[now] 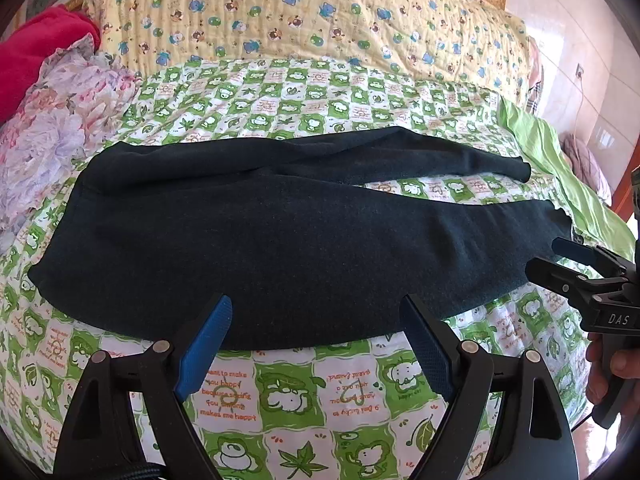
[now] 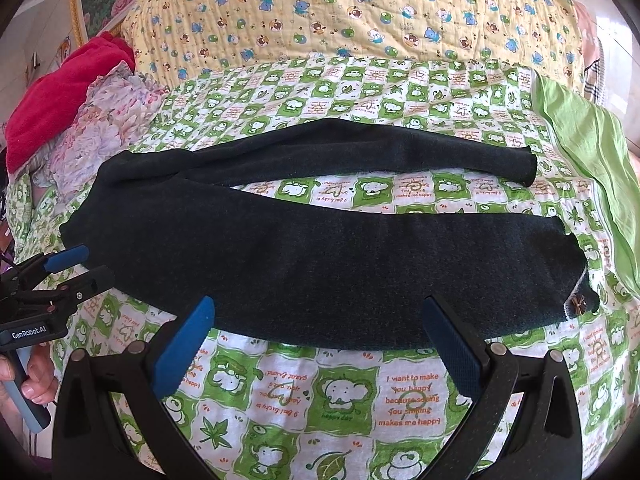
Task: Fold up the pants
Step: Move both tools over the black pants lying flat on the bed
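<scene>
Bed with green checked sheet (image 1: 288, 400), dark pants (image 1: 280, 240) spread flat, floral cloth (image 1: 60, 120), yellow quilt (image 1: 300, 12)

Left of the left gripper (image 1: 316, 344), the crumpled red fabric garment (image 1: 40, 56) is cut off by the frame edge.

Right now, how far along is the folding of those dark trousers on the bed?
Barely begun. Done: the dark pants lie spread flat on the green checked sheet, waist to the left, legs apart, the far leg separate from the near one. In hand: nothing; the left gripper and right gripper are both open, near the pants' front edge. Left: every fold.
</scene>
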A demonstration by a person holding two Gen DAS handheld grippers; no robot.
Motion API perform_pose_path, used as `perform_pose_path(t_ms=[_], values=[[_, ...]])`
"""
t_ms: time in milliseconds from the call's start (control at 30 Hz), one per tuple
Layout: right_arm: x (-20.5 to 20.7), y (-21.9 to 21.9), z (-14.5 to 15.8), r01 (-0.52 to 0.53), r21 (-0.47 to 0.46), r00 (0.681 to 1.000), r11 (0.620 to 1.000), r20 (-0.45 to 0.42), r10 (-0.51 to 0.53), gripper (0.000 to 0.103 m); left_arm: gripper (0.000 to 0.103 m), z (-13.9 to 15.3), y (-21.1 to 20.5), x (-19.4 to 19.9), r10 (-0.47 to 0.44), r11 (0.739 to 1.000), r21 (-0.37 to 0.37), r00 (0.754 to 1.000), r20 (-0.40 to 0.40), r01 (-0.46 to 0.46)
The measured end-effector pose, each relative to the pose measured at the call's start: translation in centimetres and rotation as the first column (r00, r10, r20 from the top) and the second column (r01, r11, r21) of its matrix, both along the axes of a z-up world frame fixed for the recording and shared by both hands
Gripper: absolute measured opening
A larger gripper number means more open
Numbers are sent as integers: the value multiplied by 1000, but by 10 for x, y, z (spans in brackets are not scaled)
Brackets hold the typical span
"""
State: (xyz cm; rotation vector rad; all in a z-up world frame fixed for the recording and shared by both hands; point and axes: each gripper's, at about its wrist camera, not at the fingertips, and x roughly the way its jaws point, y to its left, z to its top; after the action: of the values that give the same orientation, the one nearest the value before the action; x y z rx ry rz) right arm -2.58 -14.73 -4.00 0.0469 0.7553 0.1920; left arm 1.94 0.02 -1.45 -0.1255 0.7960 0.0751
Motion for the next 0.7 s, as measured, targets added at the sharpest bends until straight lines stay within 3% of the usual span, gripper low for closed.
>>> perform_pose_path(t_ms=[700], values=[[0,-16,-2,9,59,1000,998,-18,-8,103,86,-1,-9,10,-72,997,-29,997,-24,72]])
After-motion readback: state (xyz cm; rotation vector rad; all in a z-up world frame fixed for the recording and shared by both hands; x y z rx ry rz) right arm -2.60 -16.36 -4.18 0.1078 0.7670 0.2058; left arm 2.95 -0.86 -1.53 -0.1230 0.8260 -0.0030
